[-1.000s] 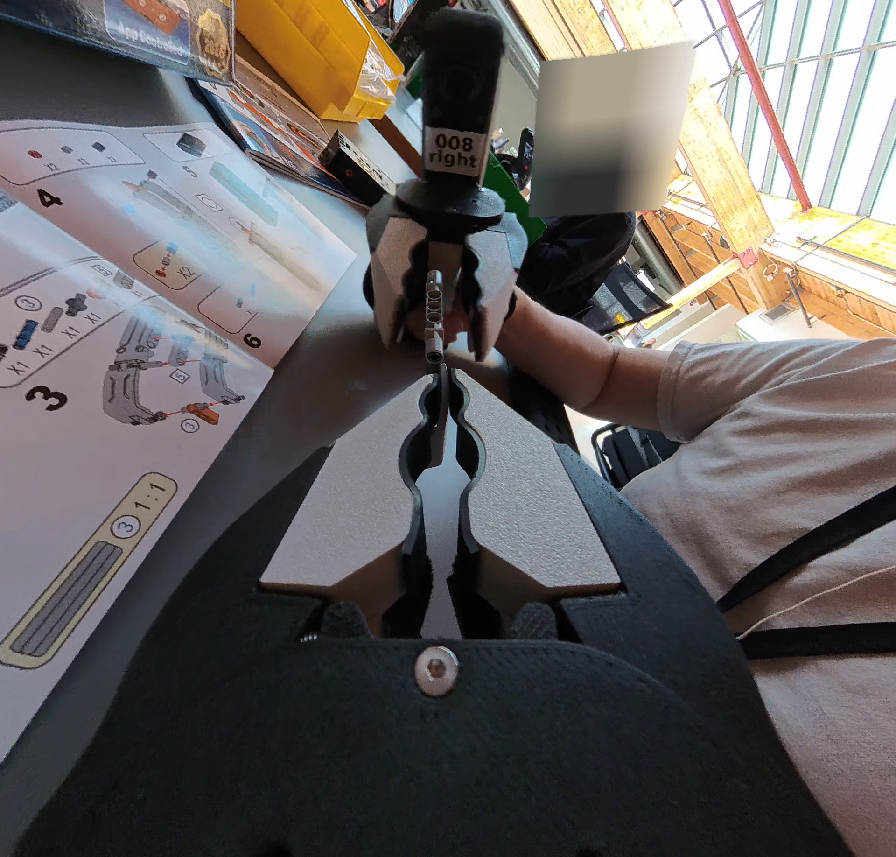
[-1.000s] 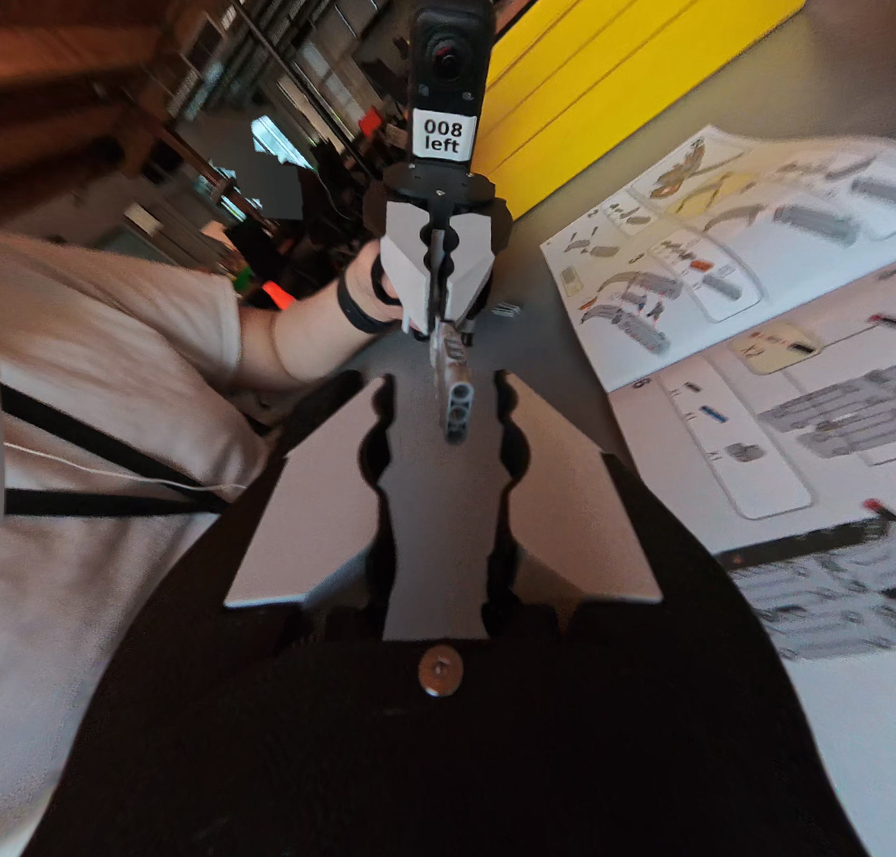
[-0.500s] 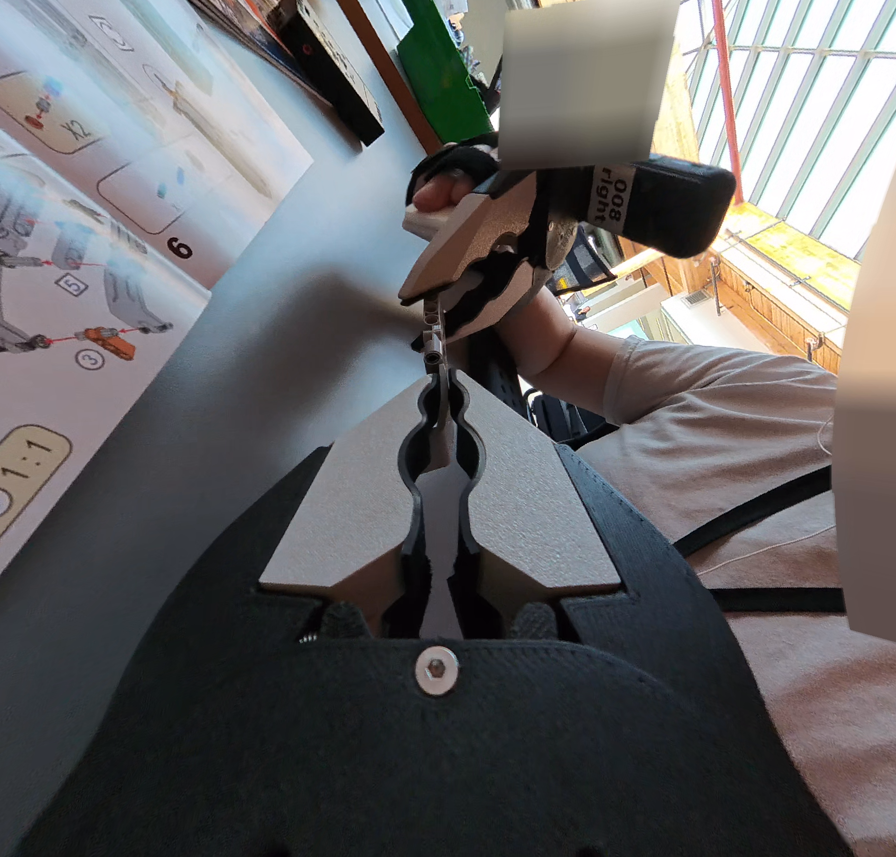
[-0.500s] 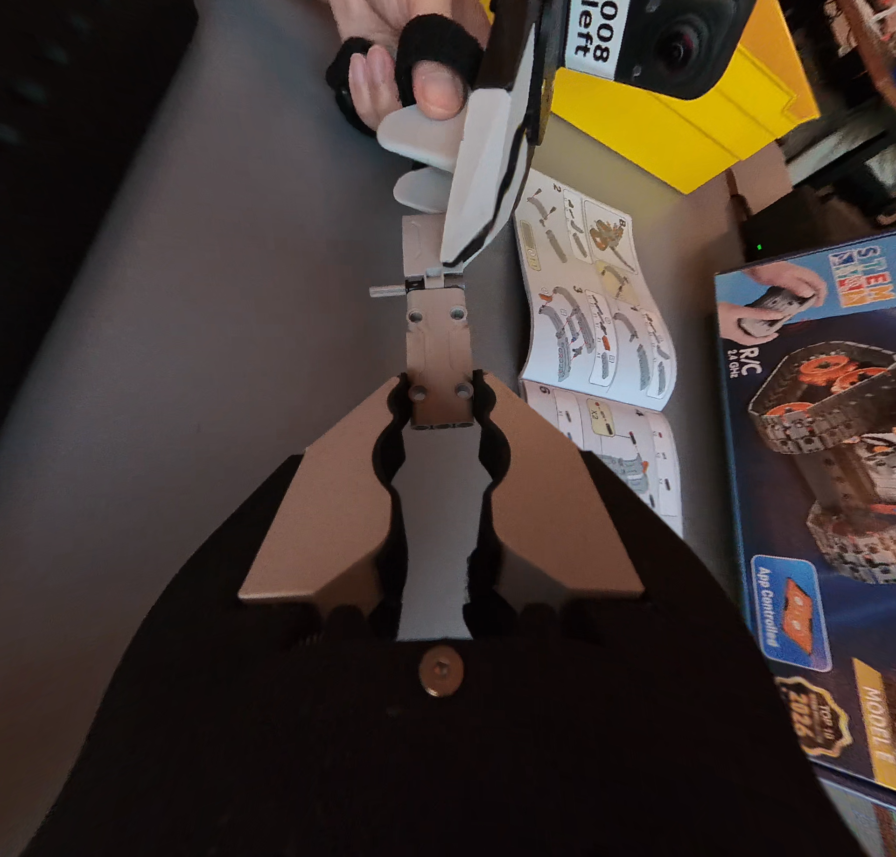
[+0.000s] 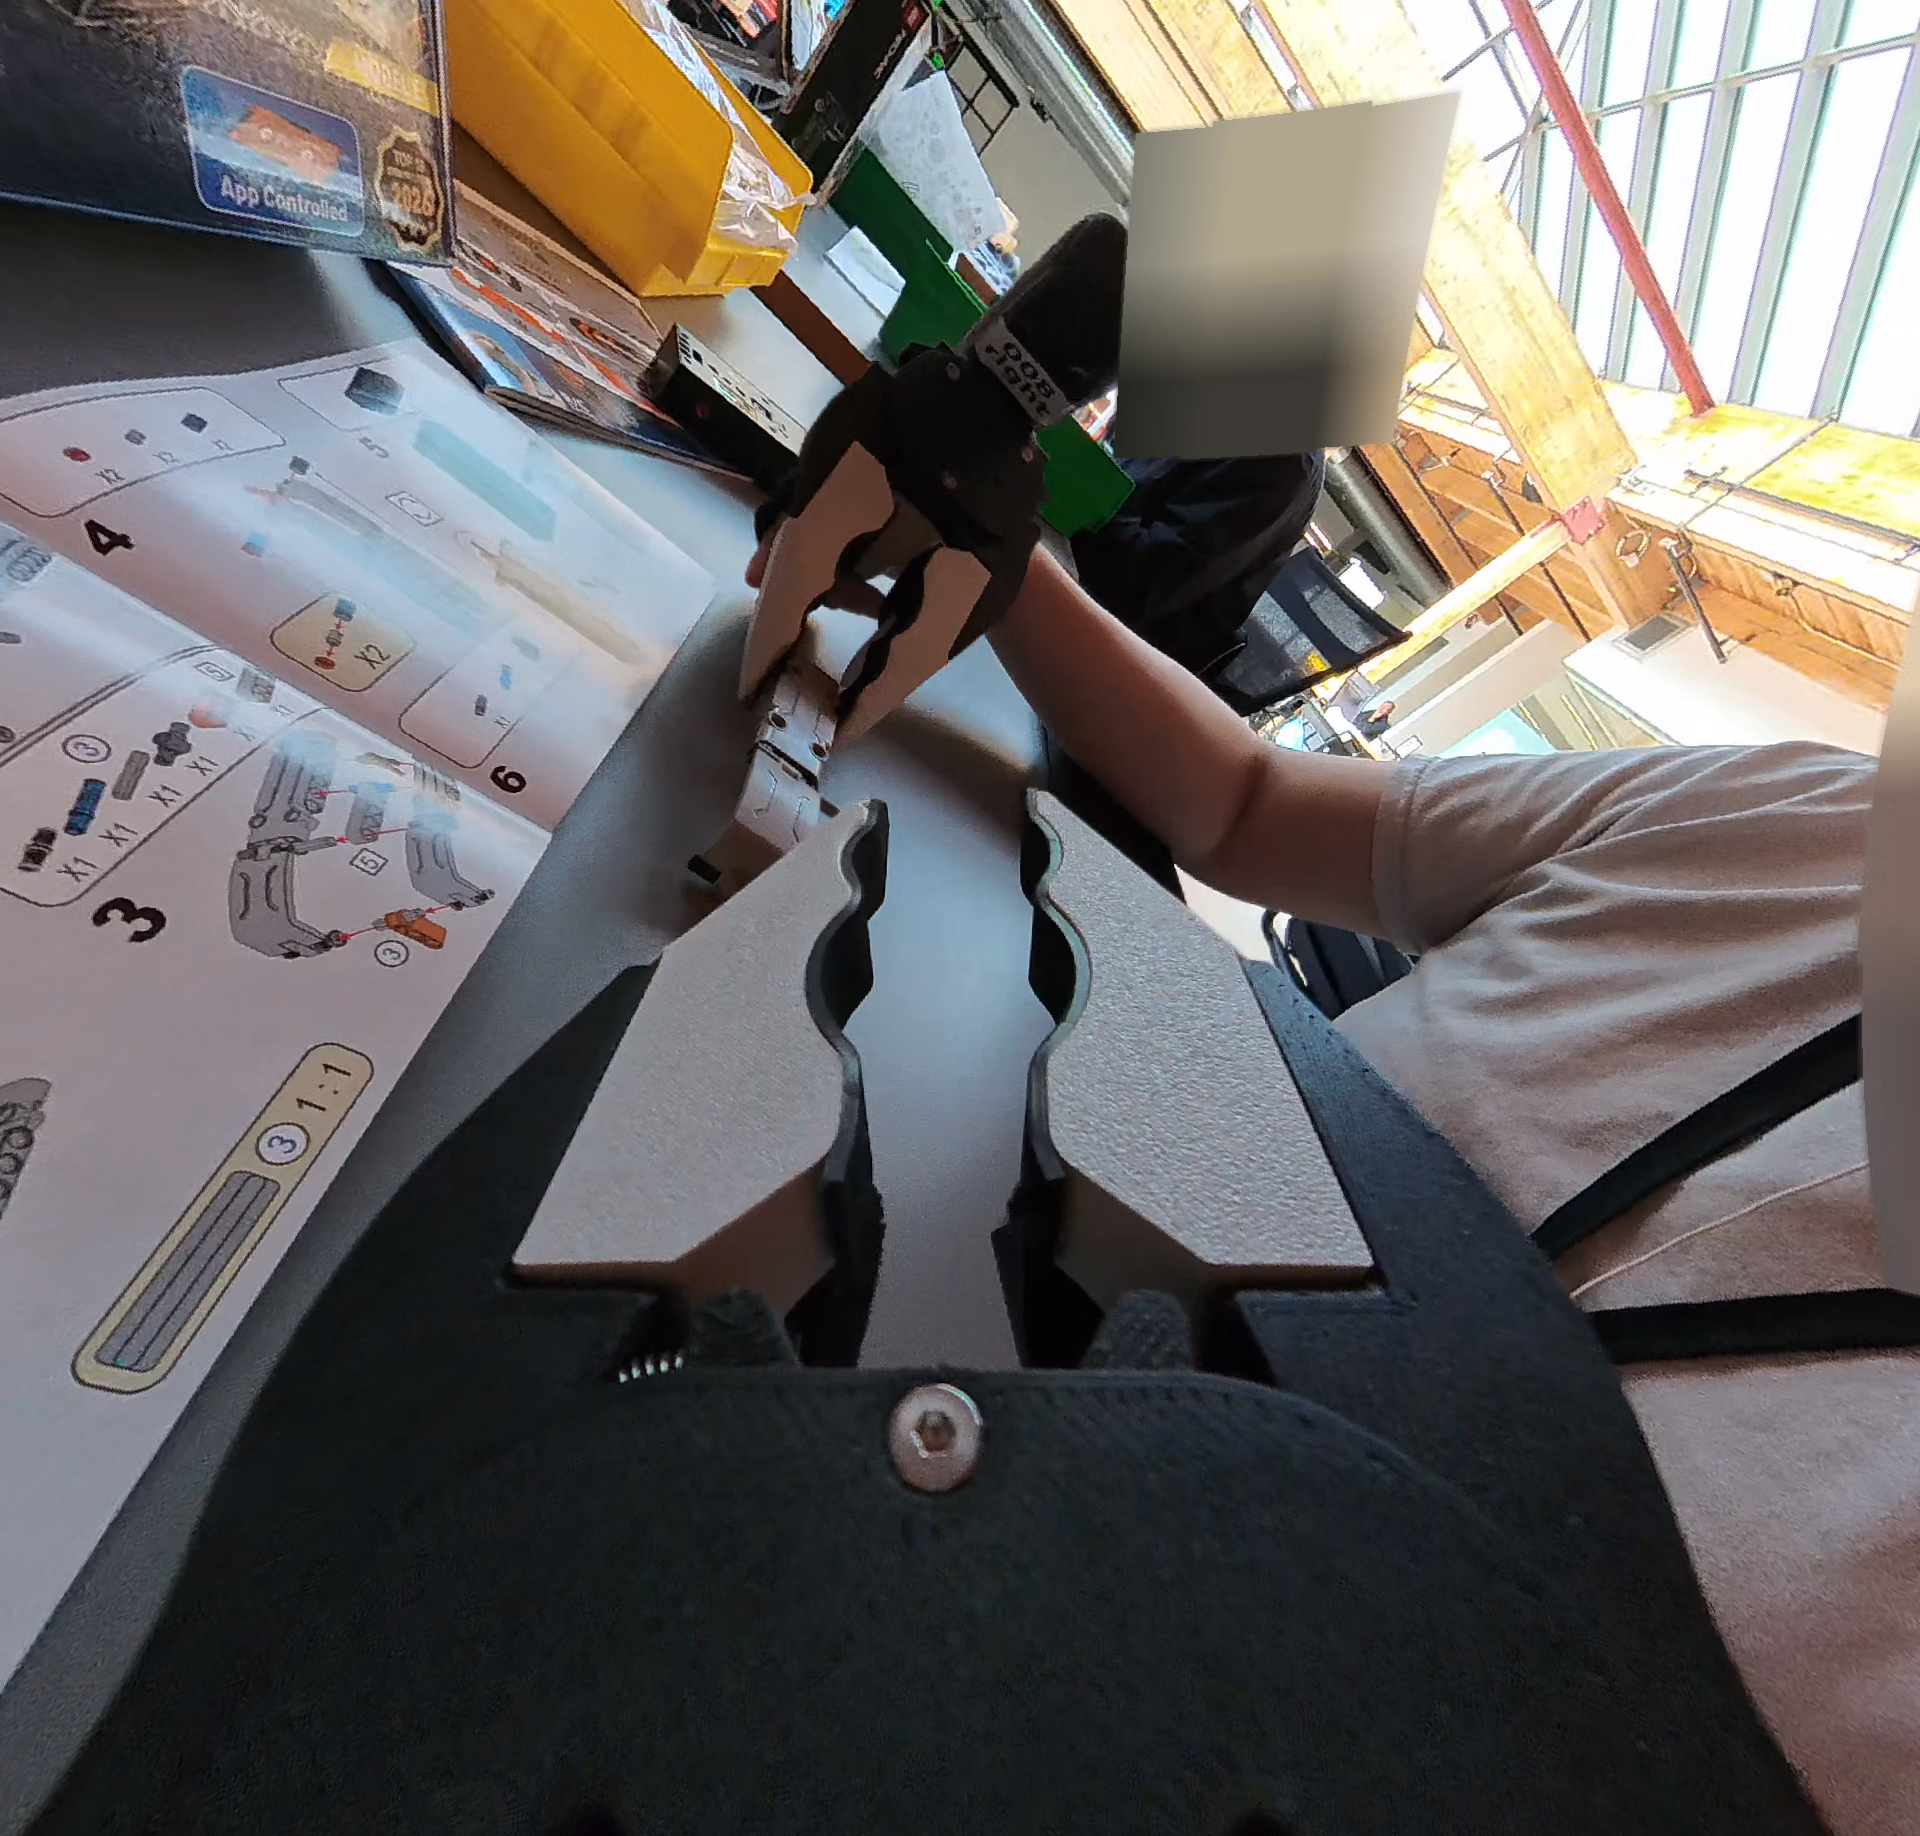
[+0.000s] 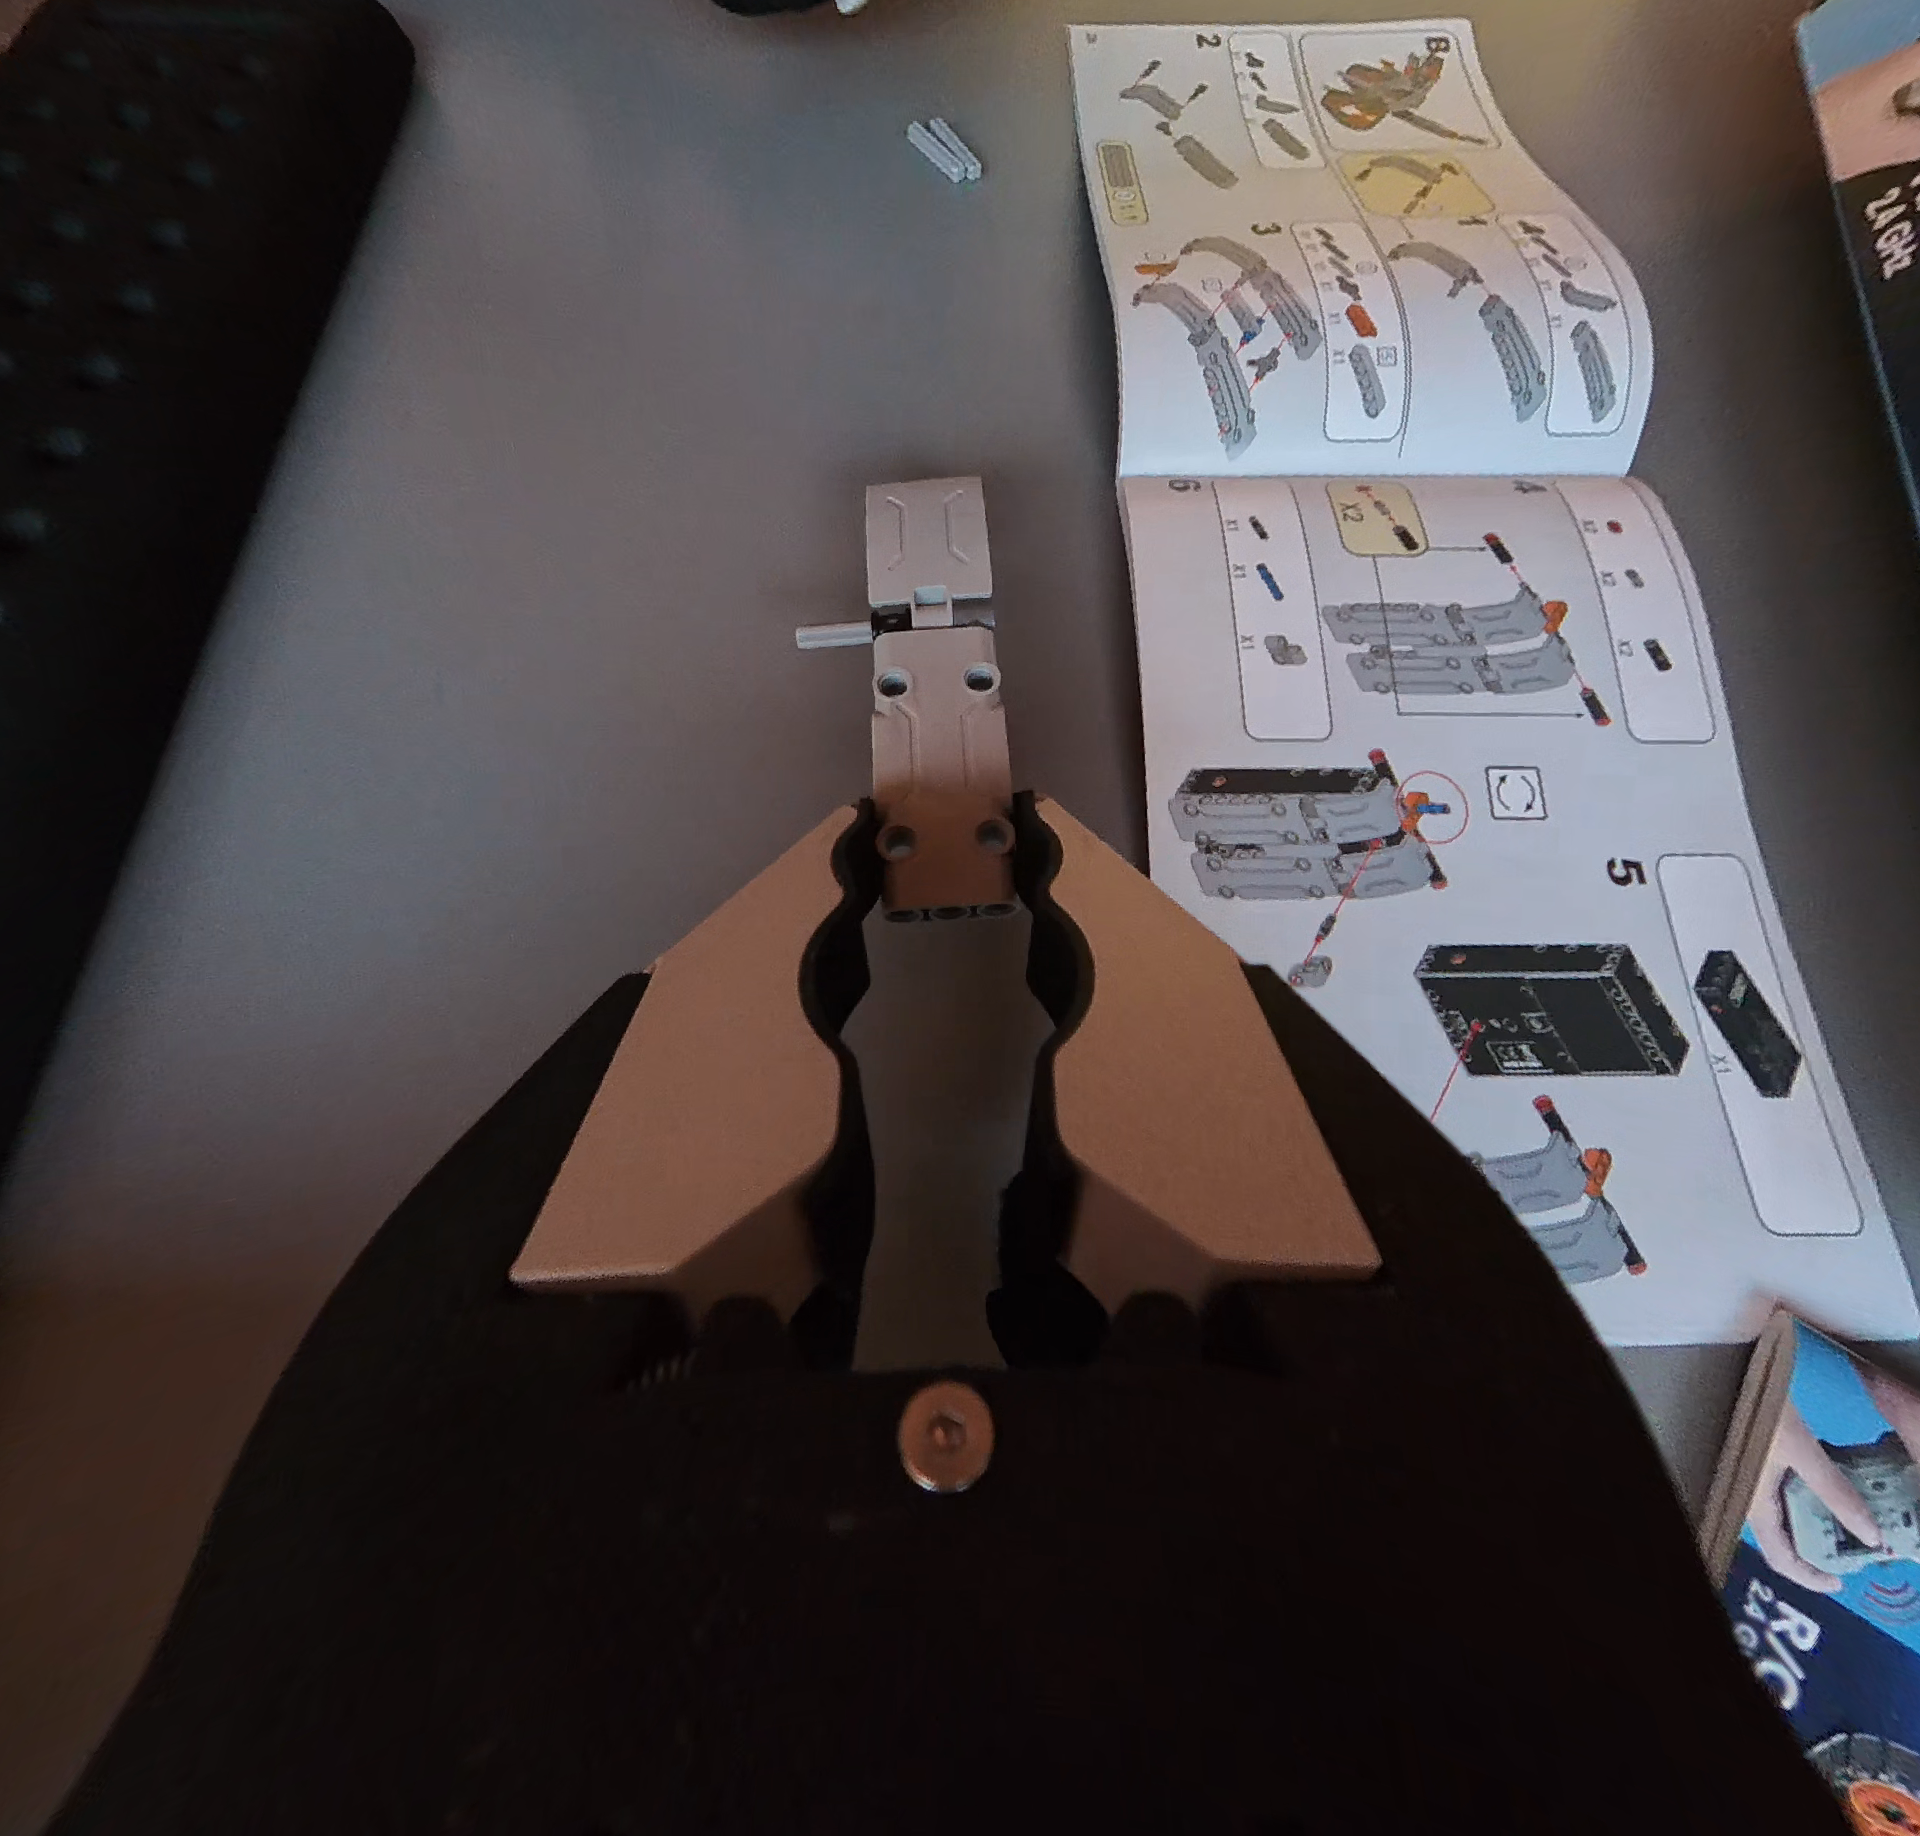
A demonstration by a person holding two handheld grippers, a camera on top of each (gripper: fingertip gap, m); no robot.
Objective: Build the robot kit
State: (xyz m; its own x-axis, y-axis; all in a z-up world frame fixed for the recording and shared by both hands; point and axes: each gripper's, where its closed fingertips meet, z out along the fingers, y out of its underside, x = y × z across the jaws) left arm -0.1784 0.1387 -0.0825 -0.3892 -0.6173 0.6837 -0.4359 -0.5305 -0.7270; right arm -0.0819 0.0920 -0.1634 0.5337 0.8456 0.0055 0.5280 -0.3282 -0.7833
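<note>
Holding the grey brick arm [image 6: 940, 747] tight in the right gripper [image 6: 943, 856] | left gripper [image 5: 951, 830] wide, empty | keep it flat on tabletop [image 6: 571, 436], beside booklet's [image 6: 1455, 643] left edge.

My left gripper [image 5: 951, 815] has its jaws spread apart, with nothing between them. My right gripper [image 6: 943, 830] has its fingertips [image 6: 847, 836] pressed against both sides of a grey part. In the left wrist view it points down and toward the camera, tilted left, with my bare right forearm [image 5: 1195, 758] running back to the right.
</note>
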